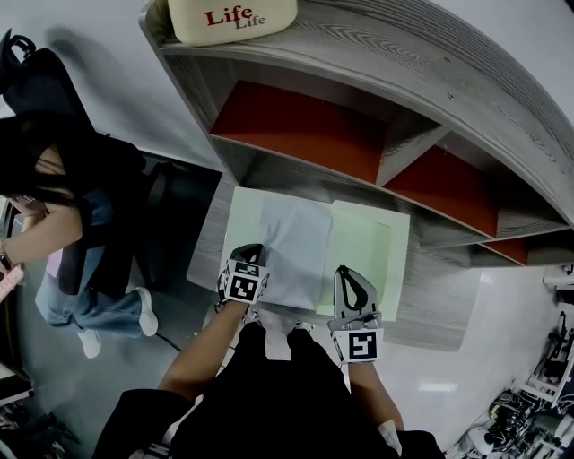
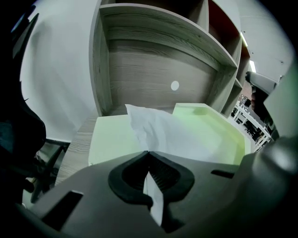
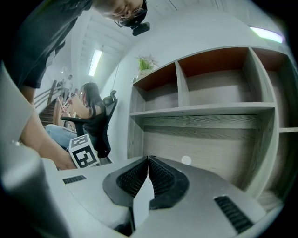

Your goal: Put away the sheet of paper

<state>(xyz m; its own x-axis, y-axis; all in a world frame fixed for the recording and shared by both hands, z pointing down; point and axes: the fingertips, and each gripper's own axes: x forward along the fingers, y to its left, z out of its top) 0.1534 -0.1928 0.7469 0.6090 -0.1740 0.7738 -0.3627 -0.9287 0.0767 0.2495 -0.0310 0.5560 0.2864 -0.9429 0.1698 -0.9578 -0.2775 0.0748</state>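
A white sheet of paper (image 1: 296, 242) lies bowed over a light green open folder (image 1: 363, 246) on the grey wooden desk (image 1: 435, 305). My left gripper (image 1: 251, 252) is shut on the sheet's near left edge. In the left gripper view the paper (image 2: 172, 135) runs out from the closed jaws (image 2: 149, 153) across the folder (image 2: 111, 137). My right gripper (image 1: 345, 272) is at the sheet's near right side. The right gripper view shows its jaws (image 3: 148, 158) shut on a white strip of the paper (image 3: 142, 200).
A grey shelf unit with red-backed compartments (image 1: 305, 125) rises behind the desk. A cream bag (image 1: 231, 18) sits on top of it. A person (image 1: 63, 224) sits on a dark chair at the left. Cluttered equipment (image 1: 538, 385) stands at the lower right.
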